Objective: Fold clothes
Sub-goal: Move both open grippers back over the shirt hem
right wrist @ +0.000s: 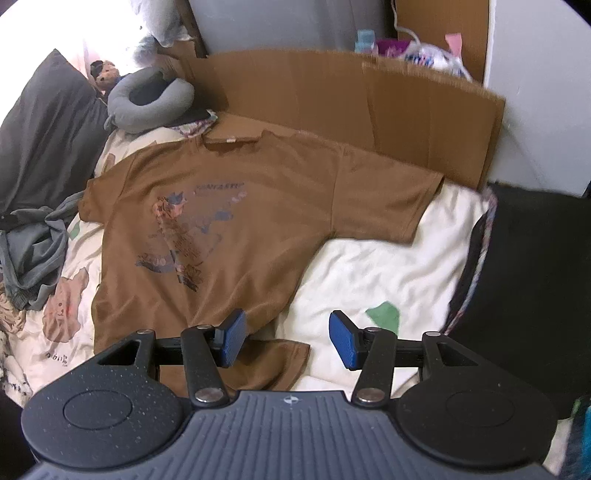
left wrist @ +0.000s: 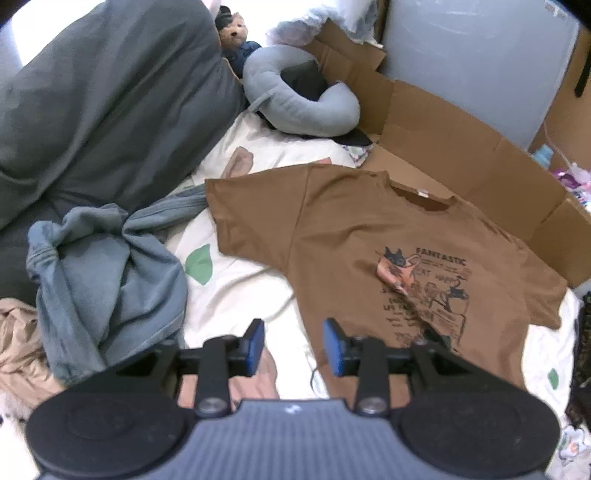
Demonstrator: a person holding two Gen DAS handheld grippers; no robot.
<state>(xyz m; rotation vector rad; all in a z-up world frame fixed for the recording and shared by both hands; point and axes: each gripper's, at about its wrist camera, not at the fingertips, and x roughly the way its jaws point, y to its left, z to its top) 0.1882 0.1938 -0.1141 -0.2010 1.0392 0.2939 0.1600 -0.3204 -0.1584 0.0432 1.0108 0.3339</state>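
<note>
A brown T-shirt (left wrist: 369, 236) (right wrist: 236, 206) with a dark cat print lies spread face up on the cream patterned bedsheet (left wrist: 236, 280) (right wrist: 384, 266), collar toward the cardboard, both sleeves laid out. My left gripper (left wrist: 293, 345) hovers above the shirt's lower left edge, jaws apart, nothing between the blue pads. My right gripper (right wrist: 286, 338) hangs over the shirt's lower right hem corner, jaws wide apart and empty.
A crumpled blue-grey garment (left wrist: 107, 273) (right wrist: 33, 251) and a beige one (left wrist: 18, 343) lie left of the shirt. Dark grey pillows (left wrist: 110, 99), a grey neck pillow (left wrist: 295, 99) (right wrist: 147, 99) and a teddy bear (left wrist: 236, 33) sit behind. Flattened cardboard (left wrist: 461, 147) (right wrist: 351, 103) lines the far side.
</note>
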